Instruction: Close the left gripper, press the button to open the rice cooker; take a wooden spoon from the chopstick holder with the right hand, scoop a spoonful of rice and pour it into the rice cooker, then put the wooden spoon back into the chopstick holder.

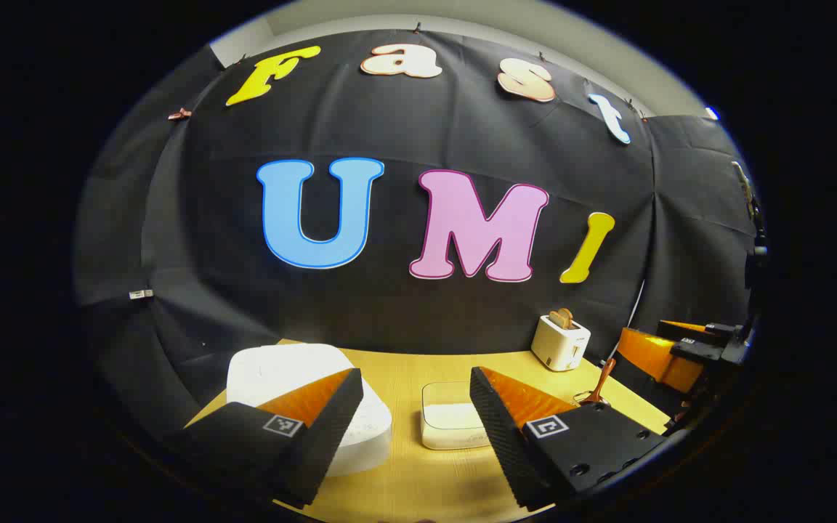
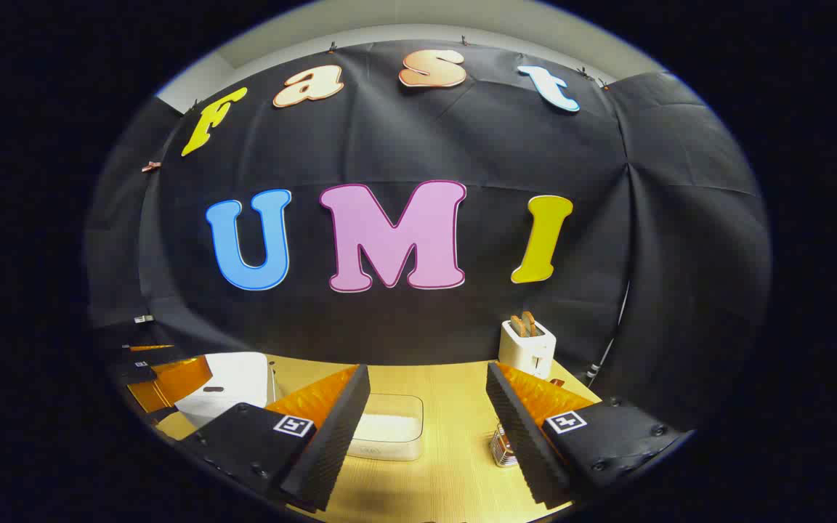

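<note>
Left gripper (image 1: 415,407): black ridged fingers spread apart, holding nothing. Right gripper (image 2: 426,428): fingers likewise apart. White rounded rice cooker (image 1: 302,378), lid down, at desk's (image 1: 404,479) left edge; clear rectangular container of rice (image 1: 451,418) mid-desk; wooden spoon (image 1: 600,381) upright in wire chopstick holder (image 2: 503,447) near right edge; white toaster (image 1: 560,341) at far right corner.

I can make out no legible words, brands or numbers on any object. Each finger of the left gripper (image 1: 415,378) and the right gripper (image 2: 426,370) carries a square black-and-white coded marker (image 1: 282,426). A small white tag (image 1: 140,294) on the cloth, up and left of the rice cooker (image 1: 273,370), is too small to read.
</note>
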